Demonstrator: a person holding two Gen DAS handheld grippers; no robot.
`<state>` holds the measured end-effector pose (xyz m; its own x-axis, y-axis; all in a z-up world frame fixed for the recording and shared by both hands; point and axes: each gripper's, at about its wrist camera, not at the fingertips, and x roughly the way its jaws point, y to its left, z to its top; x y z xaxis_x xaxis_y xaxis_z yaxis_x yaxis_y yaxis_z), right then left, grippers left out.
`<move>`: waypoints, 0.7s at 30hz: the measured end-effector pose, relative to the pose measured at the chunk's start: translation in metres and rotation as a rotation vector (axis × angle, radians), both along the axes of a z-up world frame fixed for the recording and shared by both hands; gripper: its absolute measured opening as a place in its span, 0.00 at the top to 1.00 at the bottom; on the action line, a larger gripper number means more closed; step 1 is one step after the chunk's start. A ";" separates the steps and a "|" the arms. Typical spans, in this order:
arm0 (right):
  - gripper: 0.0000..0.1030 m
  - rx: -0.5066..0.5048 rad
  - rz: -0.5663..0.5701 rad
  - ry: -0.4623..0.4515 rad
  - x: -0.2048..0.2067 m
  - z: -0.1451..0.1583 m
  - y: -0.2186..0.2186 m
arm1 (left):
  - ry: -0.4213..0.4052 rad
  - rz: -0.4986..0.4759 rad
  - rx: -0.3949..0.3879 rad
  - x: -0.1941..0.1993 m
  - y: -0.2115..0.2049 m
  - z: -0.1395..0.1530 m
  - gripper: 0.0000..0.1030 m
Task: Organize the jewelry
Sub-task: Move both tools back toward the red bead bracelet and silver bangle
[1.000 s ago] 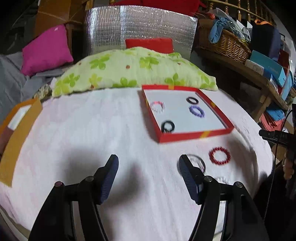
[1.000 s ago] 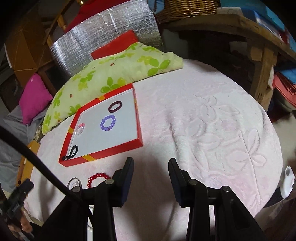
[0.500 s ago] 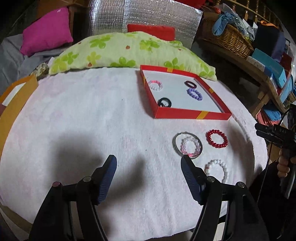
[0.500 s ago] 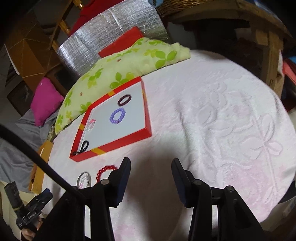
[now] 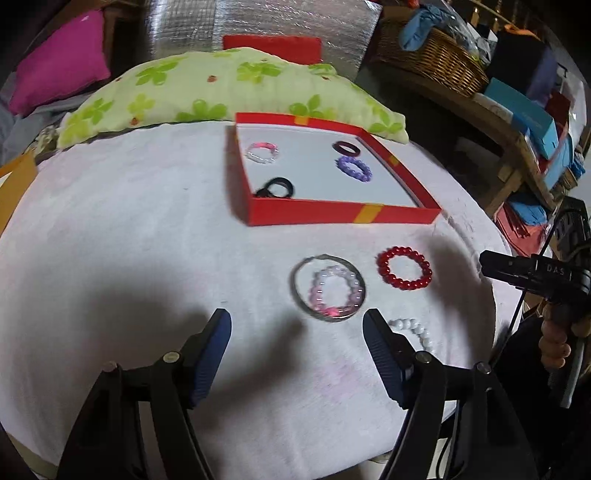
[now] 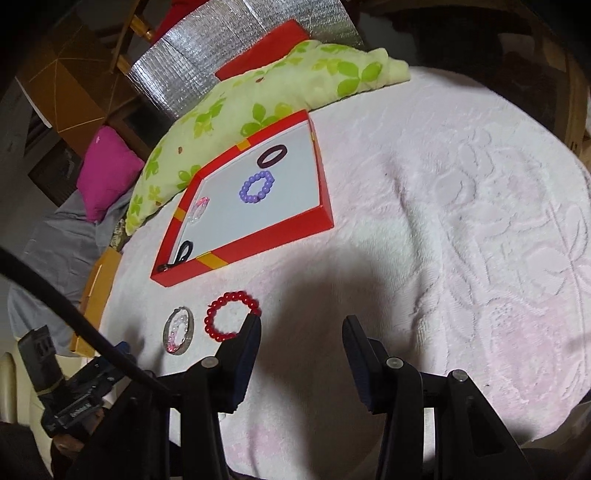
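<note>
A red box [image 5: 343,214] with a white floor lies on the pale pink cloth. It holds a clear pink bracelet [image 5: 263,152], a dark ring [image 5: 346,148], a purple bead bracelet [image 5: 354,168] and a black hair tie [image 5: 277,188]. In front of it lie a silver bangle [image 5: 328,288] around a pink bead bracelet, a red bead bracelet [image 5: 404,267] and a white bead bracelet [image 5: 413,330], half hidden by a finger. My left gripper [image 5: 295,317] hangs open just short of the bangle. My right gripper [image 6: 301,325] is open and empty, with the red bead bracelet [image 6: 231,315] beside its left fingertip.
A green flowered pillow [image 5: 229,92] lies behind the box, with a magenta cushion [image 5: 59,59] and a silver foil panel [image 5: 258,22] further back. On the right a wooden shelf carries a wicker basket [image 5: 436,62] and boxes. An orange box [image 6: 96,280] sits at the cloth's left edge.
Both grippers have sunk and tipped down toward the cloth. The loose bracelets have come fully into the left wrist view. The right jaws stand wider apart than a second ago.
</note>
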<state>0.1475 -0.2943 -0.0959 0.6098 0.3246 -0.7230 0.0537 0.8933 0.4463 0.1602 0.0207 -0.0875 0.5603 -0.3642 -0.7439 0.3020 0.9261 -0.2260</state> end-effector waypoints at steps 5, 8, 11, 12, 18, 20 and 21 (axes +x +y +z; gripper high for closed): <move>0.52 0.000 0.004 0.025 0.002 -0.010 -0.003 | 0.029 -0.023 0.019 0.009 -0.025 -0.012 0.27; 0.52 0.005 -0.007 0.034 0.002 -0.014 -0.007 | 0.036 -0.027 0.043 0.014 -0.037 -0.018 0.27; 0.52 0.006 -0.013 0.032 0.002 -0.014 -0.009 | 0.036 -0.032 0.032 0.017 -0.042 -0.022 0.27; 0.52 0.004 -0.011 0.033 0.003 -0.015 -0.008 | 0.039 -0.027 0.039 0.019 -0.042 -0.024 0.27; 0.52 -0.041 0.024 0.024 0.006 -0.015 0.006 | 0.021 -0.008 0.034 0.028 -0.044 -0.027 0.26; 0.52 -0.063 0.042 0.015 0.006 -0.014 0.012 | 0.010 -0.006 0.034 0.030 -0.047 -0.027 0.26; 0.52 -0.071 0.049 0.012 0.006 -0.013 0.014 | 0.004 -0.011 0.042 0.030 -0.048 -0.027 0.26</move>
<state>0.1536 -0.2804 -0.1093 0.5858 0.3017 -0.7522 0.0139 0.9243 0.3815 0.1904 -0.0277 -0.1146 0.5535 -0.3392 -0.7607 0.3115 0.9313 -0.1886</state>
